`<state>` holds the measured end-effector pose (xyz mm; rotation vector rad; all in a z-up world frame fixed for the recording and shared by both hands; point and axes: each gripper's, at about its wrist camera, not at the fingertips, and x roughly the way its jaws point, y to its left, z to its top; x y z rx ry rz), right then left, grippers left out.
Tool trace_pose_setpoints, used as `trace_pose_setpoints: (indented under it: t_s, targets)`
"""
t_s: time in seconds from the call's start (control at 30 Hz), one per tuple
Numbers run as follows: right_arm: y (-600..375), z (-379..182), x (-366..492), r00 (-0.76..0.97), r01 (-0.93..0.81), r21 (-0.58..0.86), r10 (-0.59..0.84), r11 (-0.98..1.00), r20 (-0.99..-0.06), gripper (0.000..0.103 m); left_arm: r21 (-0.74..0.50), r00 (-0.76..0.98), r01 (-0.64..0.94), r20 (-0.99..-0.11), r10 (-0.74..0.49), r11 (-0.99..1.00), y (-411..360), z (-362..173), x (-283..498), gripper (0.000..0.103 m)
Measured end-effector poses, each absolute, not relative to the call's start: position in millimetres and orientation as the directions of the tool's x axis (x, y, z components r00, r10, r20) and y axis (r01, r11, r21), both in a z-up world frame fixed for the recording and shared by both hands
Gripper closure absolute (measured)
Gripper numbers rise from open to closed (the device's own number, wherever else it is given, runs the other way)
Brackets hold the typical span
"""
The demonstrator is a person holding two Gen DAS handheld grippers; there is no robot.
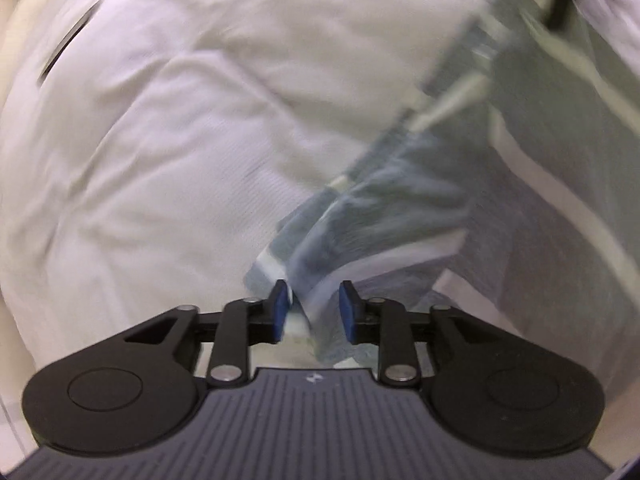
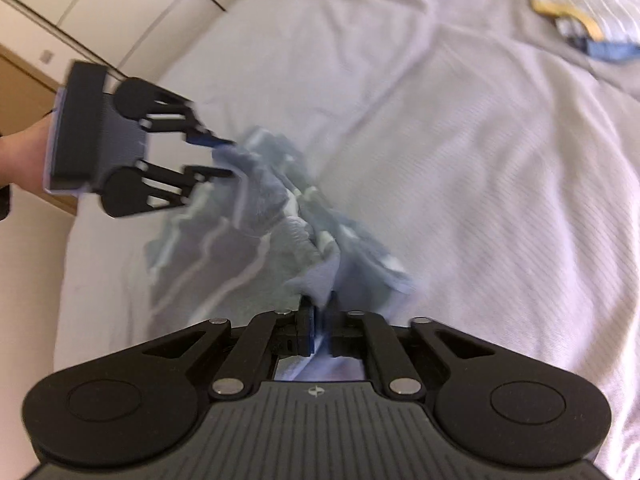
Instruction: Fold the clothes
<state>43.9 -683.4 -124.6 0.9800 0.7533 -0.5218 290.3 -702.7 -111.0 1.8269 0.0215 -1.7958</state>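
A grey-blue garment with white stripes (image 1: pixel 400 216) hangs bunched between both grippers above a white bed sheet (image 1: pixel 160 140). My left gripper (image 1: pixel 314 308) is open, and a striped edge of the cloth runs through the gap between its blue pads (image 1: pixel 280 308). In the right wrist view the garment (image 2: pixel 248 248) is crumpled and lifted, and my right gripper (image 2: pixel 320 328) is shut on a fold of it. The left gripper (image 2: pixel 218 158) appears there at the garment's far left corner, fingers apart, held by a hand (image 2: pixel 24 152). Both views are motion-blurred.
The bed sheet (image 2: pixel 480 160) spreads wide to the right. A small pile of other clothes (image 2: pixel 580 8) with yellow and blue parts lies at the far right corner. Beige cupboard doors (image 2: pixel 60 8) and a wooden panel stand beyond the bed's left edge.
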Motion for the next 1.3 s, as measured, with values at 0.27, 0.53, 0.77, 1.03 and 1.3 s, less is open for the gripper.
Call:
trace_pose_setpoints:
  t_s: [0.27, 0.53, 0.77, 1.03, 1.3]
  targets:
    - [-677.1, -121.8, 29.0, 0.65, 0.721, 0.587, -0.064, 0.367, -0.758, 0.065, 0.23, 0.047, 0.782, -0.949, -0.312, -0.579, -702.4, -98.2, 357.5, 0.063]
    - [-675.0, -129.5, 36.0, 0.629, 0.765, 0.591, -0.098, 0.254, -0.771, 0.087, -0.001, -0.138, 0.928, -0.93, -0.341, -0.373, -729.8, -103.7, 385.9, 0.064]
    - [-671.6, -127.1, 37.8, 0.613, 0.78, 0.575, -0.118, 0.247, -0.781, 0.099, -0.048, -0.184, 0.91, -0.937, -0.297, -0.413, -751.4, -123.7, 370.7, 0.095]
    - [-666.9, -109.8, 34.7, 0.613, 0.779, 0.557, -0.167, 0.289, -0.772, 0.102, -0.022, -0.188, 0.909, -0.913, -0.362, -0.417, -749.9, -111.7, 370.5, 0.102]
    - [-665.9, -103.8, 29.1, 0.604, 0.787, 0.539, -0.199, 0.302, -0.771, 0.103, -0.017, -0.167, 0.933, -0.906, -0.389, -0.359, -758.1, -124.4, 372.0, 0.103]
